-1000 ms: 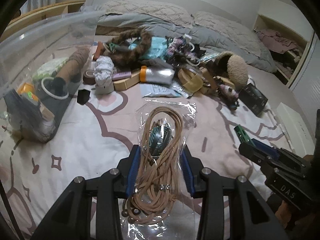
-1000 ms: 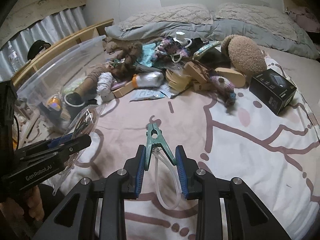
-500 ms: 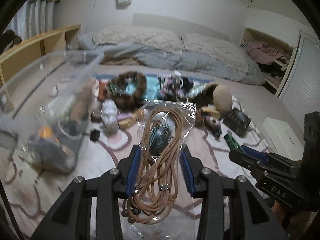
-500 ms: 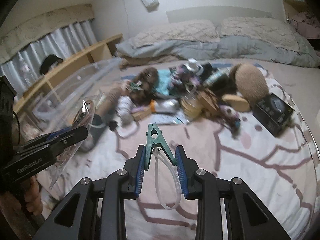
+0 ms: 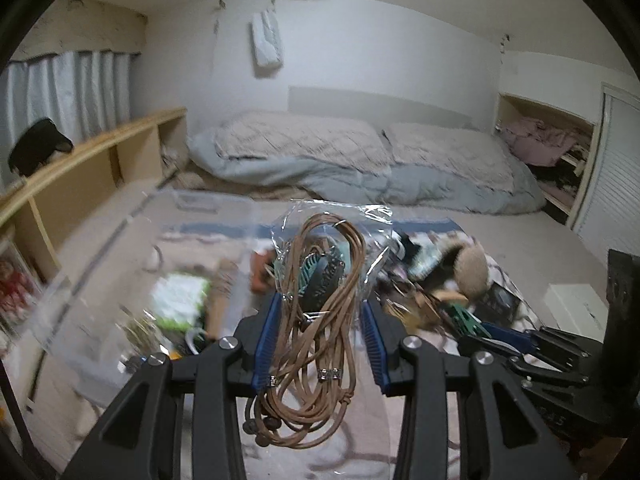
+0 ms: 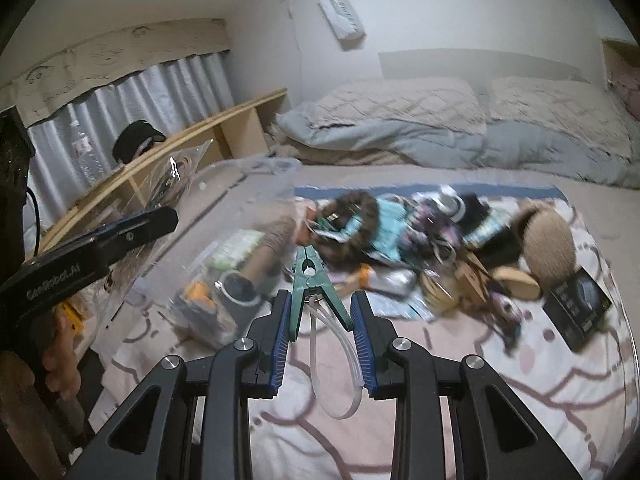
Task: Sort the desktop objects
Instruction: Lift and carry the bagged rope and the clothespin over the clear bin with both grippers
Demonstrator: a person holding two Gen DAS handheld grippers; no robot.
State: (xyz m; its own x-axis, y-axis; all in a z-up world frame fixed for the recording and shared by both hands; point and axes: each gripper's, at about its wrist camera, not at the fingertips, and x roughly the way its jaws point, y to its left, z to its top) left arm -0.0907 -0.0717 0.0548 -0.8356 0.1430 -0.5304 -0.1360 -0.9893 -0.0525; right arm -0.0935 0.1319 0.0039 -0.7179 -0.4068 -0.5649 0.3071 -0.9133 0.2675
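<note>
Two grippers are lifted above the bed (image 6: 500, 392), and each one holds something. The left gripper (image 5: 322, 344) is partly closed on a clear bag (image 5: 376, 232) with a coil of brown cord (image 5: 320, 360) inside. The right gripper (image 6: 322, 340) is narrowly closed on a green clip (image 6: 308, 280) with a clear tube loop (image 6: 340, 380). Only the right view shows the pile (image 6: 420, 240) of objects sharply, and the clear bin (image 6: 240, 248) to its left; in the left view both are blurred.
</note>
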